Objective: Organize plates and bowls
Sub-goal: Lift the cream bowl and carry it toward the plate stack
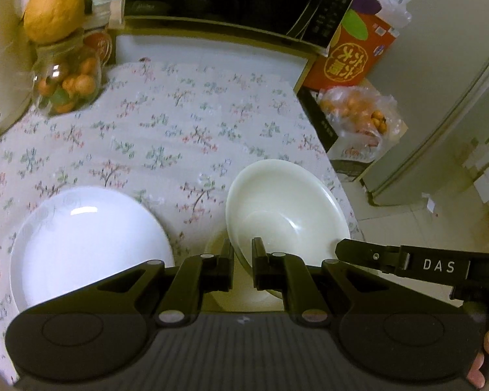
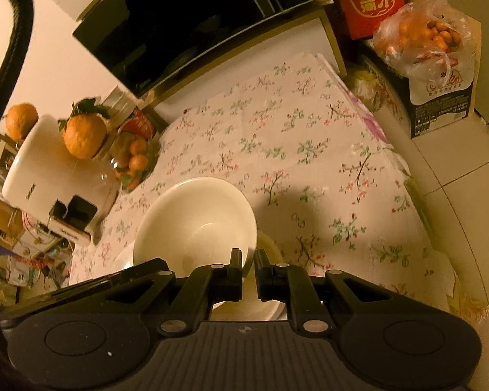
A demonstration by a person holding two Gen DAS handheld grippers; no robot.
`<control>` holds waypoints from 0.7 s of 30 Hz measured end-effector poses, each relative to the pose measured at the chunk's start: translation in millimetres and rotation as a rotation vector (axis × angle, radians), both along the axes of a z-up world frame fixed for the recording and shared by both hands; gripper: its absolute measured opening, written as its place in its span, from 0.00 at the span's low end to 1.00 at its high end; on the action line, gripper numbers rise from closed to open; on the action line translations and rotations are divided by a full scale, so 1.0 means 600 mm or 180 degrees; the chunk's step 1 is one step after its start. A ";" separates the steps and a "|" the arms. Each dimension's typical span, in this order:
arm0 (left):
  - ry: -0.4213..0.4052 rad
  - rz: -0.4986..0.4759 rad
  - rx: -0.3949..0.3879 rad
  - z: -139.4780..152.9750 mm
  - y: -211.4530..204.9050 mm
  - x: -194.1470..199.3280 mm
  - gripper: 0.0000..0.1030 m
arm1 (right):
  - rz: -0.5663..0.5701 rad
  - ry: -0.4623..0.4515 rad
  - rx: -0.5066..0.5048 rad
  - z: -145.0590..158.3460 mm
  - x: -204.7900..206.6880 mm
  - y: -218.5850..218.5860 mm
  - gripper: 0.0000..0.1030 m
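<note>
A cream bowl point(image 1: 283, 208) is lifted and tilted over the floral tablecloth, held at both sides of its rim. My left gripper point(image 1: 243, 251) is shut on its near-left rim. My right gripper point(image 2: 249, 260) is shut on the rim at the bowl's point(image 2: 195, 224) right side, and its finger also shows in the left wrist view point(image 1: 358, 254). A second cream dish point(image 1: 221, 293) lies under the bowl, mostly hidden; its edge also shows in the right wrist view point(image 2: 270, 247). A white plate point(image 1: 88, 247) lies flat on the cloth to the left.
A glass jar of small oranges point(image 1: 66, 78) with a big citrus fruit on top stands at the back left. A black microwave point(image 1: 231, 0) stands at the back. A bag of oranges point(image 1: 358, 114) on a box sits beyond the table's right edge point(image 1: 339, 176). A white appliance point(image 2: 49, 169) stands left.
</note>
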State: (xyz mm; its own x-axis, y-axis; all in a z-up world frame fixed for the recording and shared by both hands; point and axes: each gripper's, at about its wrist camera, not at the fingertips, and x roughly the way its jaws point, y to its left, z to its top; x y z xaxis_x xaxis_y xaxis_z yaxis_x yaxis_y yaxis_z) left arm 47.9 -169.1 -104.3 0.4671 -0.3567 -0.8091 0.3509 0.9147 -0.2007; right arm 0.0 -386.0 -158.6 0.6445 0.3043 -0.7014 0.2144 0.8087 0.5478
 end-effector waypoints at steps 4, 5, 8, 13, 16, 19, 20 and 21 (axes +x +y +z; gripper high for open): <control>0.0021 -0.0016 0.0072 -0.008 -0.003 -0.005 0.09 | 0.0076 0.0088 -0.0080 -0.006 -0.001 0.010 0.10; 0.0031 -0.0021 0.0089 -0.010 -0.004 -0.006 0.09 | 0.0088 0.0107 -0.0099 -0.007 0.000 0.010 0.10; 0.0039 -0.0045 0.0158 -0.016 -0.009 -0.010 0.10 | 0.0101 0.0152 -0.0140 -0.010 0.000 0.011 0.10; 0.0054 -0.0051 0.0257 -0.024 -0.013 -0.014 0.10 | 0.0143 0.0204 -0.0186 -0.015 -0.001 0.014 0.11; 0.0005 -0.0070 0.0358 -0.025 -0.015 -0.016 0.10 | 0.0173 0.0226 -0.0208 -0.016 -0.001 0.016 0.11; -0.0002 -0.0093 0.0466 -0.031 -0.020 -0.017 0.11 | 0.0222 0.0264 -0.0223 -0.019 0.002 0.019 0.11; -0.0001 -0.0103 0.0502 -0.034 -0.021 -0.017 0.11 | 0.0236 0.0283 -0.0241 -0.020 0.003 0.021 0.11; -0.0006 -0.0113 0.0547 -0.038 -0.023 -0.018 0.11 | 0.0251 0.0305 -0.0269 -0.022 0.004 0.023 0.11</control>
